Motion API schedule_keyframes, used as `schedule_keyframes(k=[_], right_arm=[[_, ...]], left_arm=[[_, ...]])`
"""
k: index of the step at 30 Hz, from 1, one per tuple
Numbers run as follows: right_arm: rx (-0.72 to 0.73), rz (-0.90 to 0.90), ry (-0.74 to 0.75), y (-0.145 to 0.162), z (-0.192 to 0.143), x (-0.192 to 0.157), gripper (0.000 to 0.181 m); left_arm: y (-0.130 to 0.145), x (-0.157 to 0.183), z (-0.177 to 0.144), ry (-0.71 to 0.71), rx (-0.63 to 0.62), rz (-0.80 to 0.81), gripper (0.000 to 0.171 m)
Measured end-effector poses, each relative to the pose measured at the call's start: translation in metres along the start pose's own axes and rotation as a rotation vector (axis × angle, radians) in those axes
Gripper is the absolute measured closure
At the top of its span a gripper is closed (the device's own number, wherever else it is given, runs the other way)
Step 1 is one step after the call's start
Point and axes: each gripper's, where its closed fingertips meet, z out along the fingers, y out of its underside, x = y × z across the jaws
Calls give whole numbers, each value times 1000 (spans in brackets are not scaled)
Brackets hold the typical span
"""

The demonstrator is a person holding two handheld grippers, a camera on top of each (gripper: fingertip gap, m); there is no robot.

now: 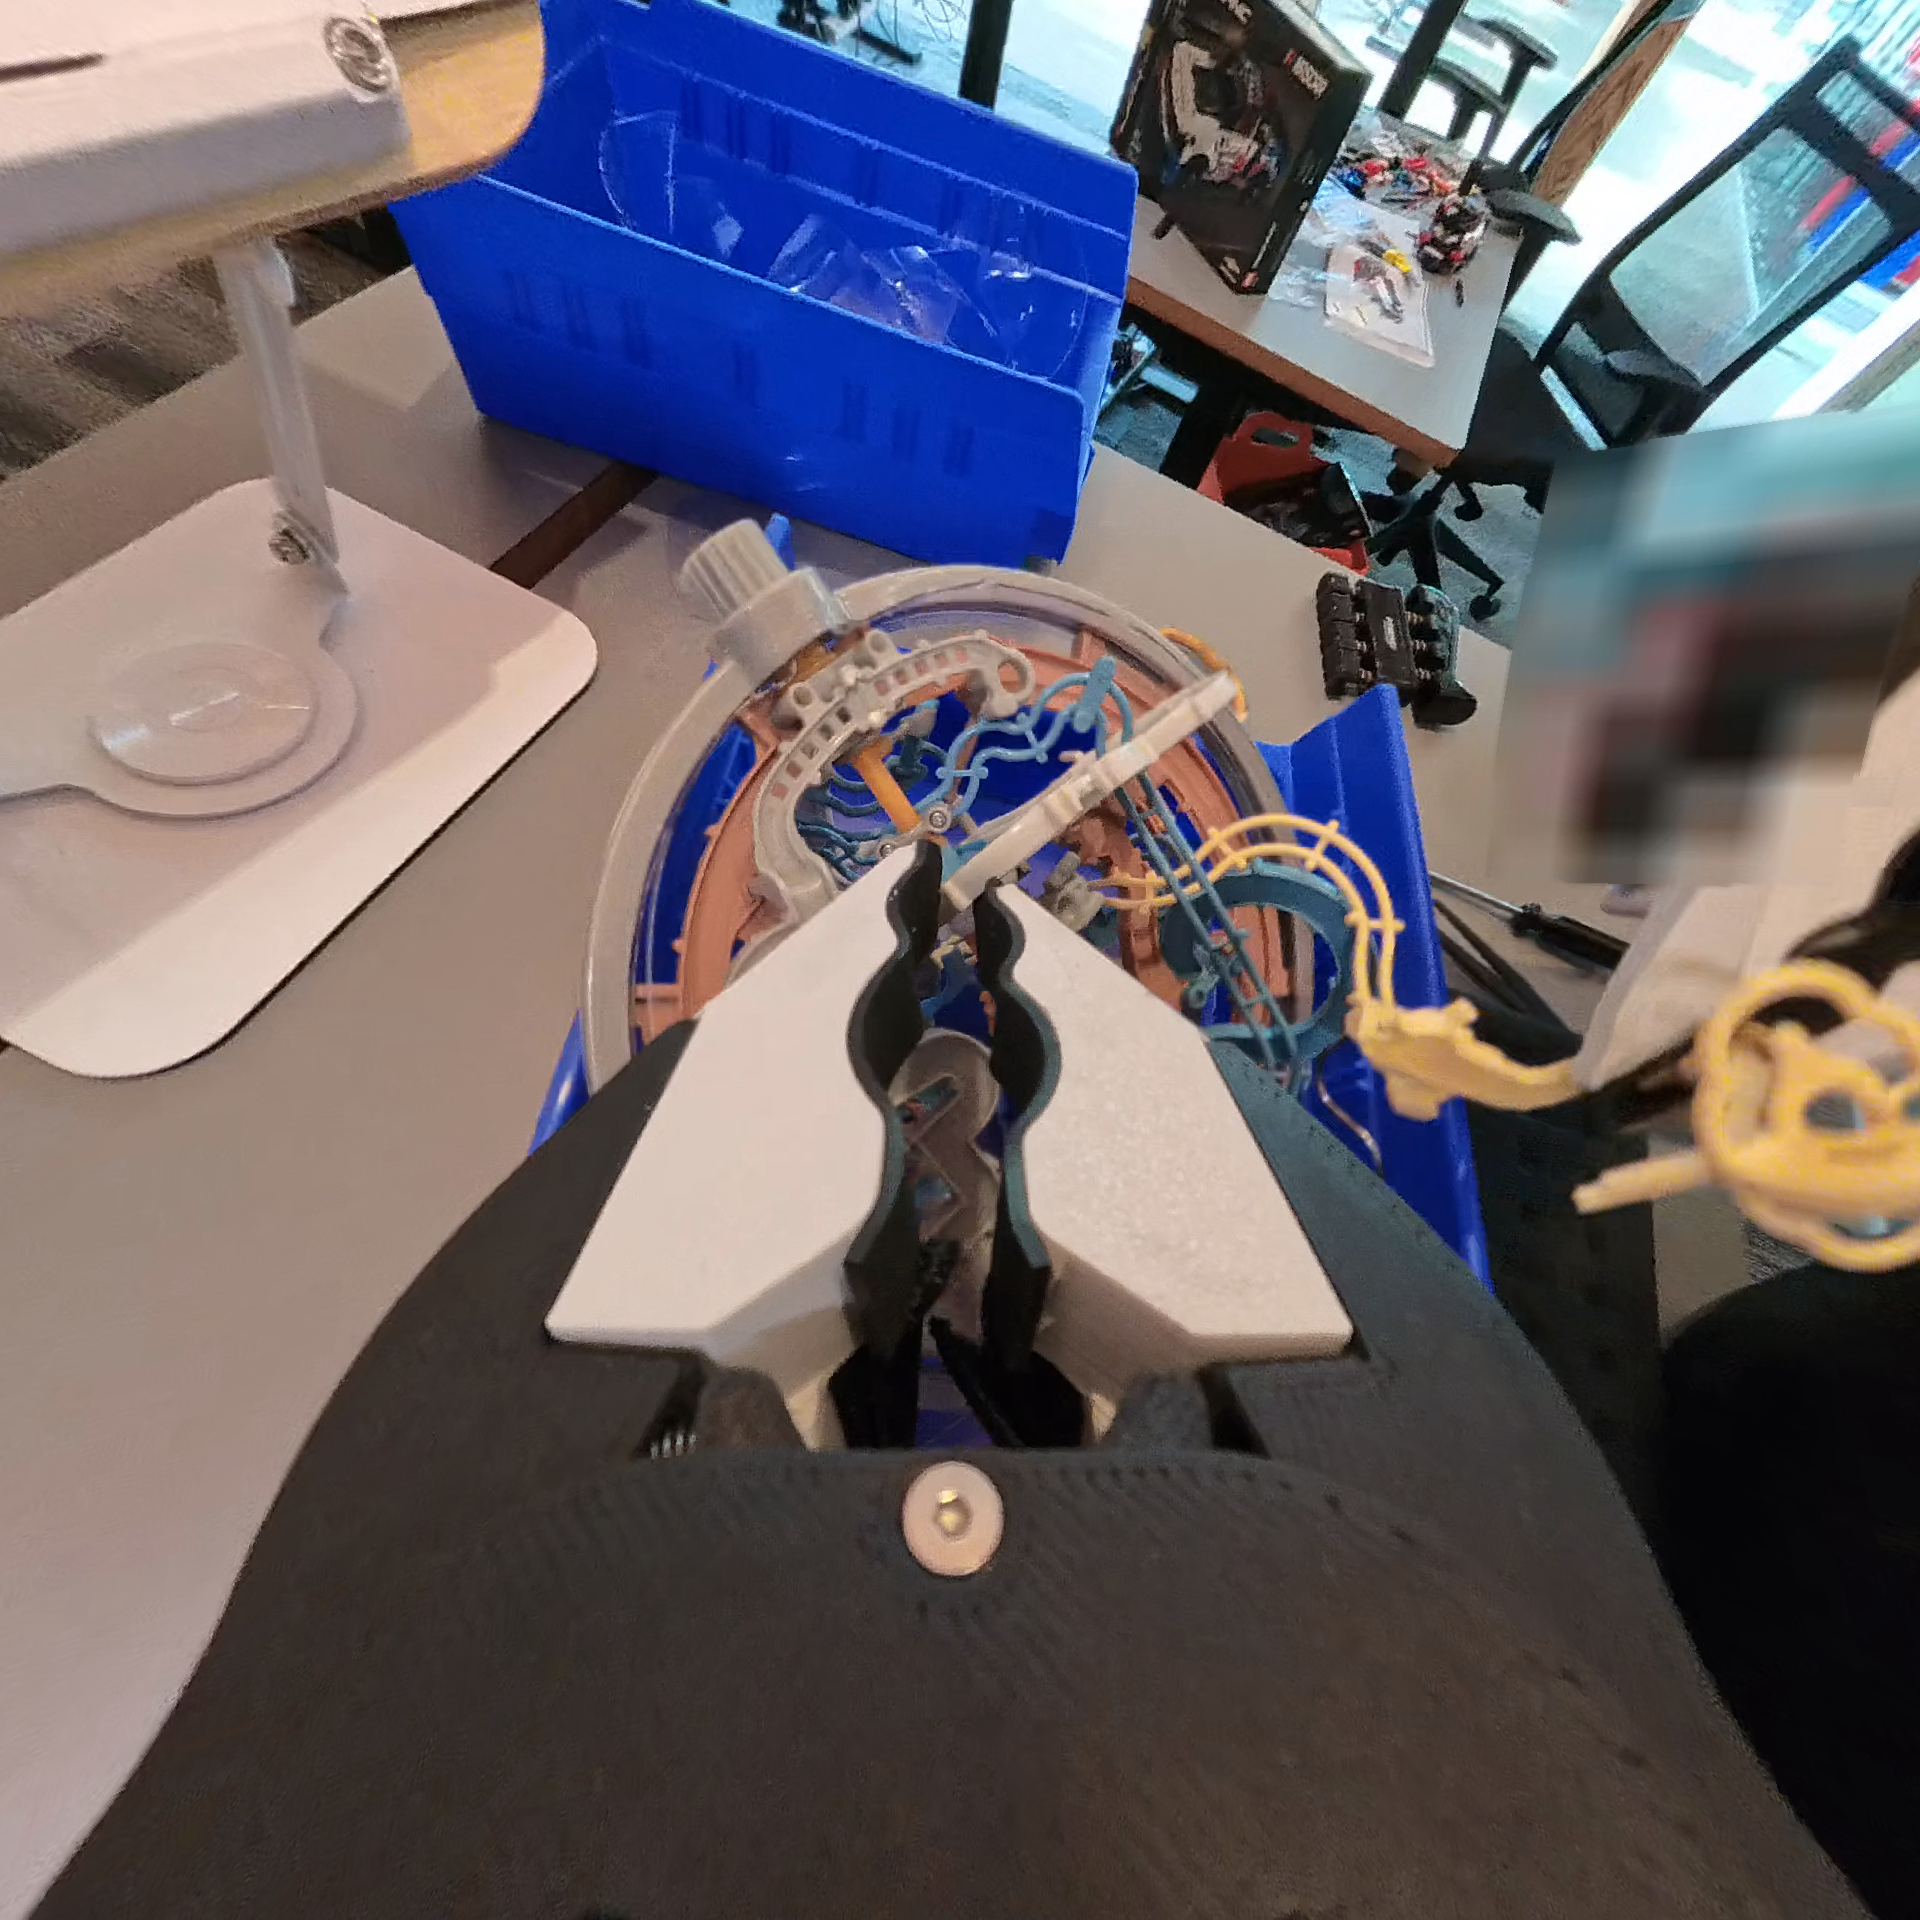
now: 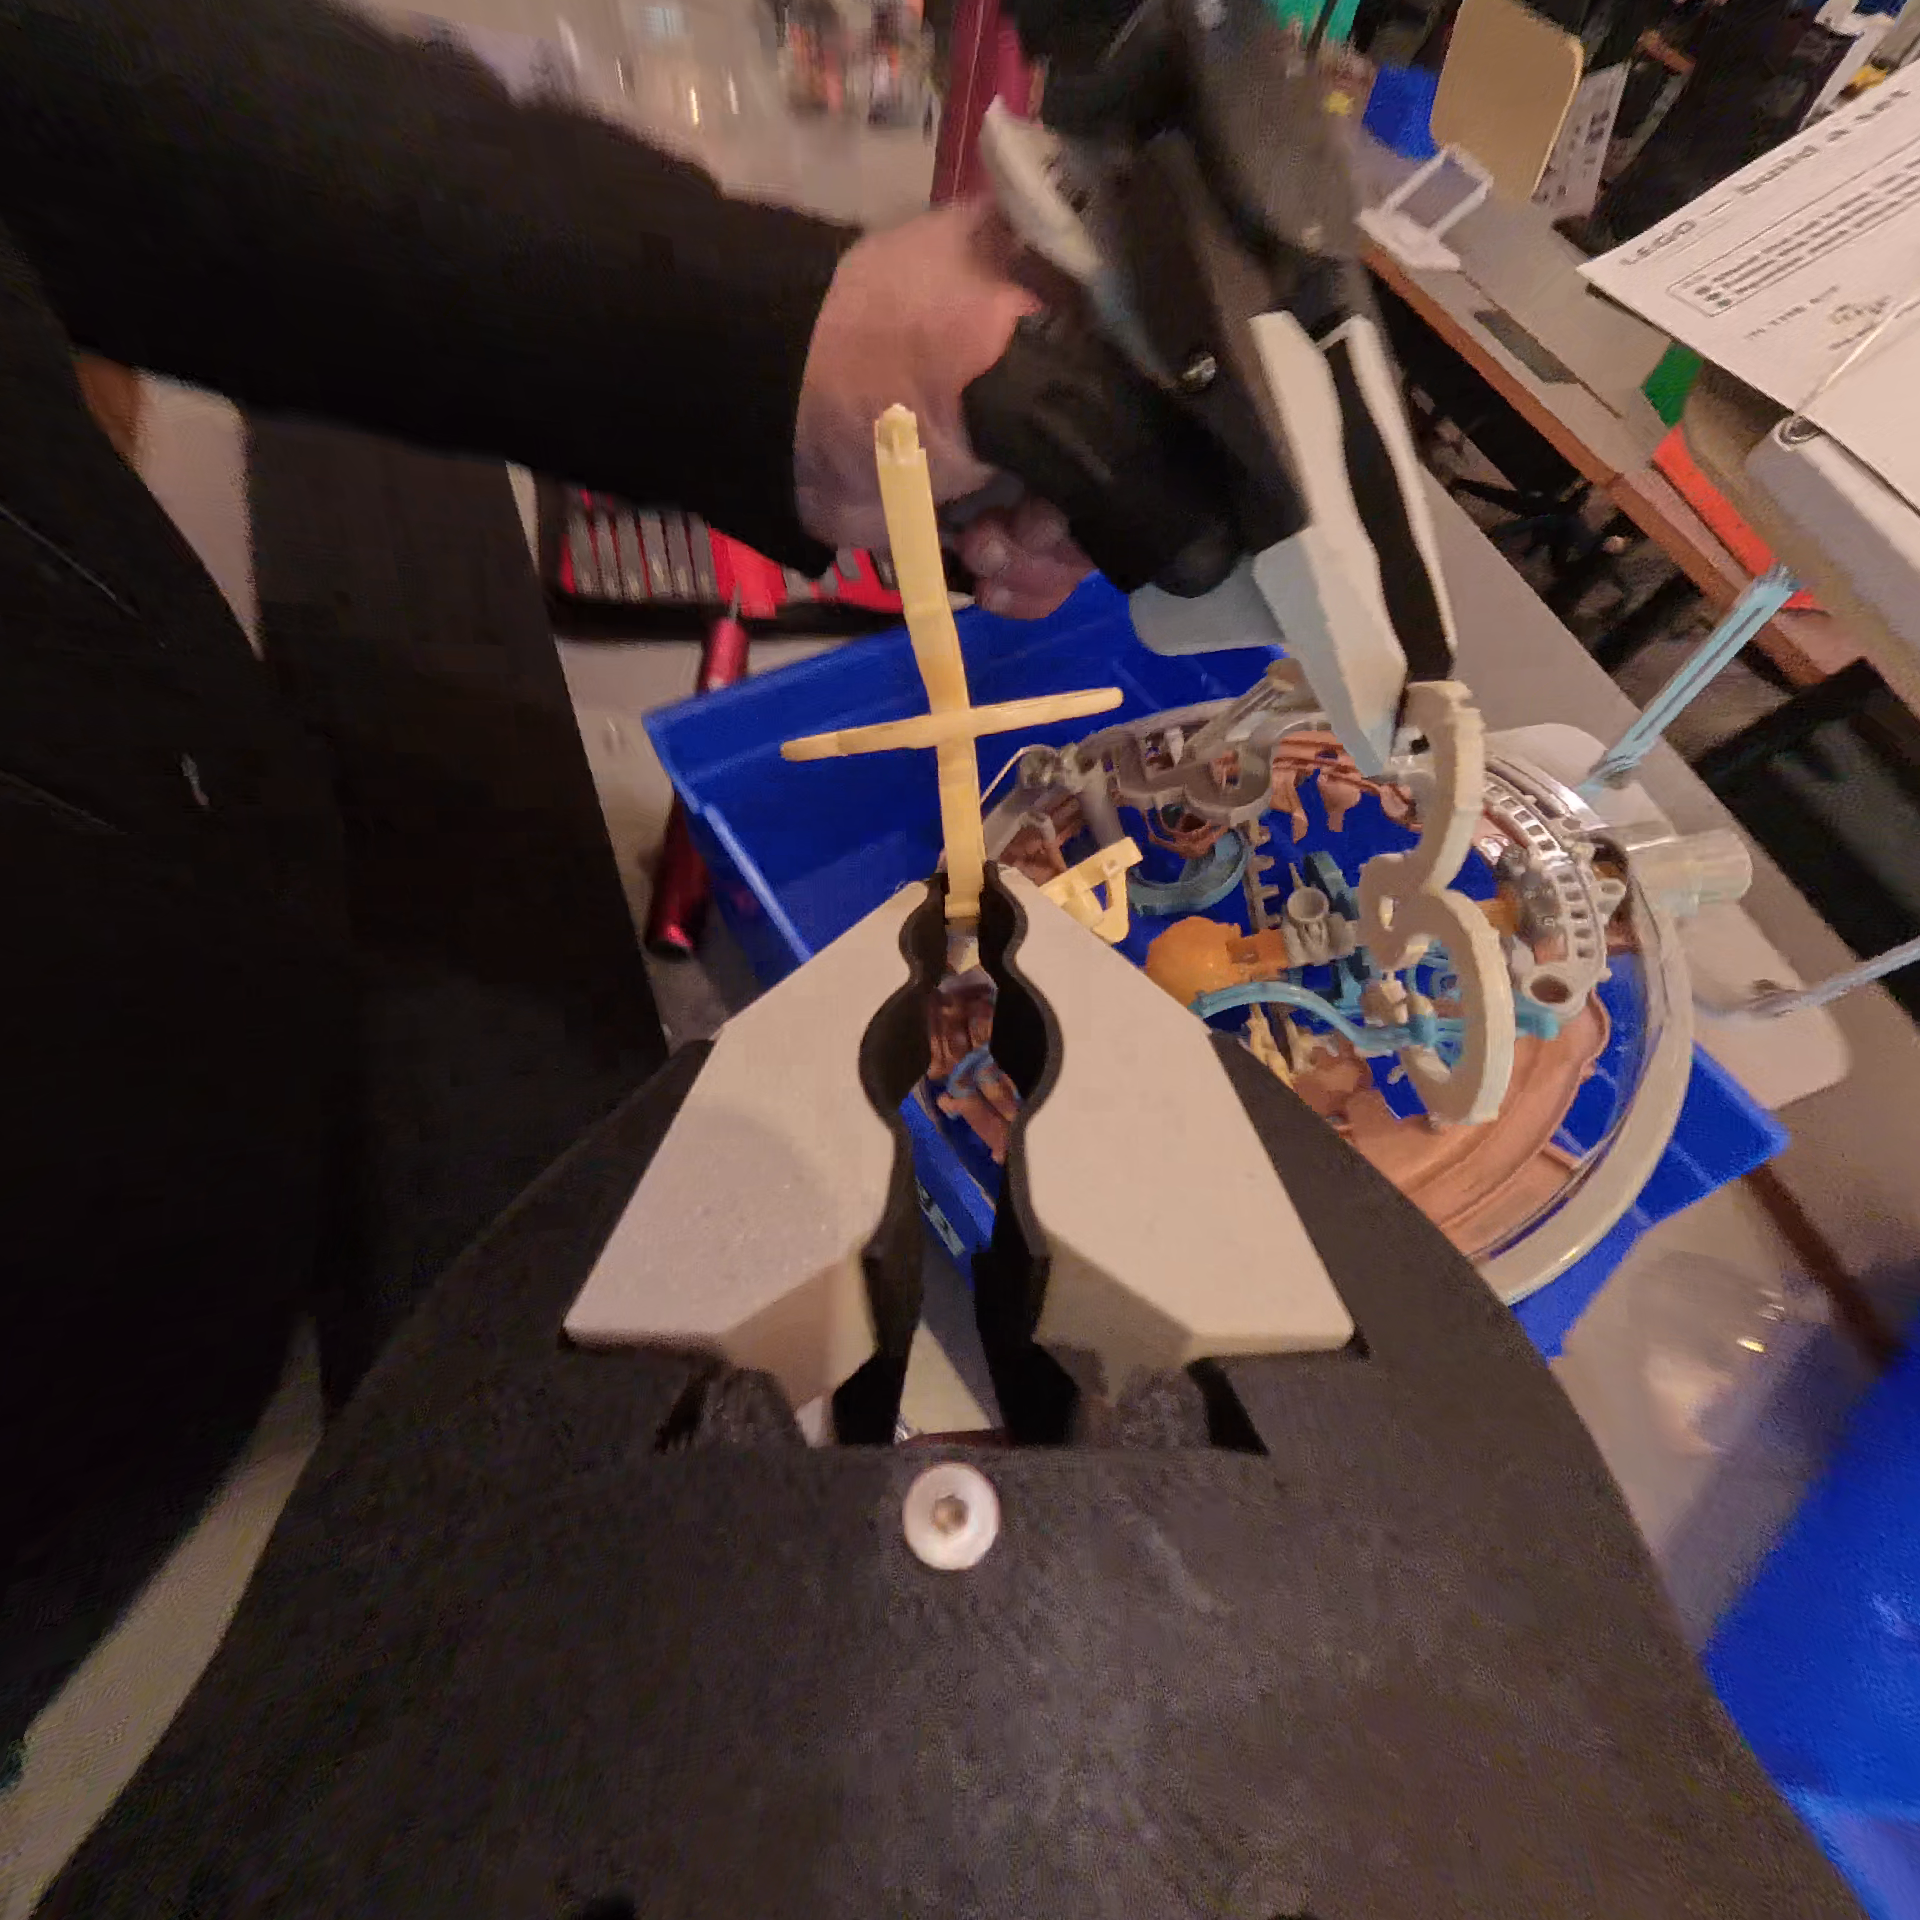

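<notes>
My left gripper [image 1: 956, 883] is shut on a flat white plastic piece [image 1: 1101, 774] and holds it over a clear half-dome maze [image 1: 623, 831] full of grey, blue, brown and yellow tracks. The dome rests on a blue bin [image 1: 1382, 935]. In the right wrist view that gripper [image 2: 1392, 717], held by a hand, grips the curvy white piece [image 2: 1455, 935] above the dome [image 2: 1621, 1174]. My right gripper [image 2: 961, 883] is shut on a yellow cross-shaped track piece [image 2: 940, 686], held up left of the dome. That yellow piece also shows in the left wrist view [image 1: 1455, 1049].
A larger blue bin [image 1: 779, 343] with clear plastic stands behind the dome. A white stand with a flat base [image 1: 260, 748] is at the left. A black hand tool [image 1: 1392, 644] lies near the table edge. A red tool case [image 2: 665, 551] and a paper sheet [image 2: 1787, 239] are nearby. Some 12 centimetres of space lies between my two pairs of fingers.
</notes>
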Motion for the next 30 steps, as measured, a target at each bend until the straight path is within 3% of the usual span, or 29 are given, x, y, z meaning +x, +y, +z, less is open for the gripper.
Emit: schedule_keyframes(k=[4, 9, 16, 21, 22, 25, 26, 28, 30], right_arm=[[-119, -79, 16, 20, 12, -8, 178], [-29, 145, 3, 11, 4, 15, 173], [-97, 102, -10, 6, -14, 12, 135], [-22, 110, 18, -26, -15, 21, 122], [-15, 105, 19, -31, -13, 22, 120], [-21, 99, 25, -37, -5, 24, 115], [-18, 96, 28, -39, -3, 24, 114], [-13, 93, 27, -46, 2, 26, 106], [-3, 84, 27, -56, 8, 28, 94]], left_arm=[[0, 1, 2, -11, -39, 30, 167], [-2, 15, 6, -53, -4, 284, 167], [7, 8, -2, -135, -27, 405, 167], [11, 15, -5, -114, -17, 407, 165], [14, 15, -6, -108, -40, 409, 160], [20, 16, -12, -80, -68, 383, 118], [21, 18, -16, -49, -50, 347, 116], [13, 25, -29, 15, 44, 295, 144], [5, 30, -40, 56, 107, 270, 149]])
